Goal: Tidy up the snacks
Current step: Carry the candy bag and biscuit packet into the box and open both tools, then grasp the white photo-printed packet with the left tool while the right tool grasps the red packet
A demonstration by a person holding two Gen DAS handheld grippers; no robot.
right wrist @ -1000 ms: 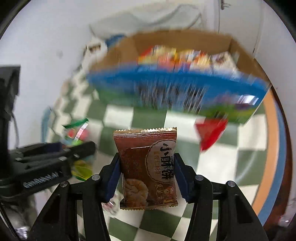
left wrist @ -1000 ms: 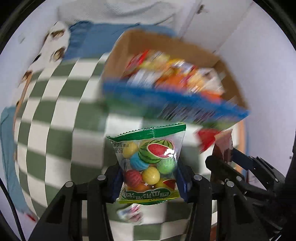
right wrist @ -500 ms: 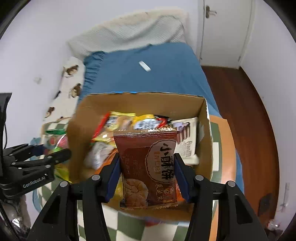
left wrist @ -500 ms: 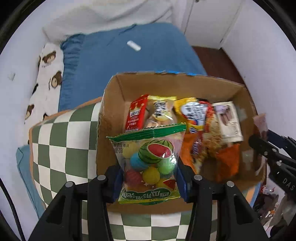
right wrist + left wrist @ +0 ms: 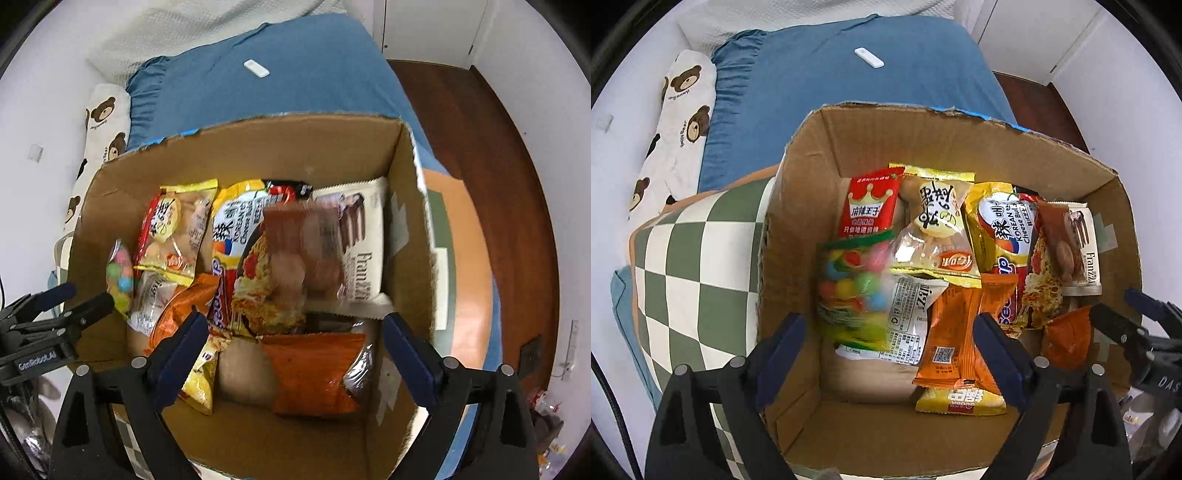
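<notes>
My left tongs (image 5: 886,350) are opening wide, candy bag (image 5: 855,291) loose between them; right tongs (image 5: 293,350) opening too, over the brown biscuit packet (image 5: 304,254) in the cardboard box (image 5: 960,140).

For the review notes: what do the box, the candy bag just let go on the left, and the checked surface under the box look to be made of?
Box: brown corrugated cardboard, matte; ragged torn rim, printed blue outside at the edge.
Candy bag: thin clear glossy plastic film with a green crimped top; the coloured balls show through. It is blurred.
Checked surface: seems to be soft matte fabric, green and cream, with an orange border; probably a cushion or cloth.
</notes>
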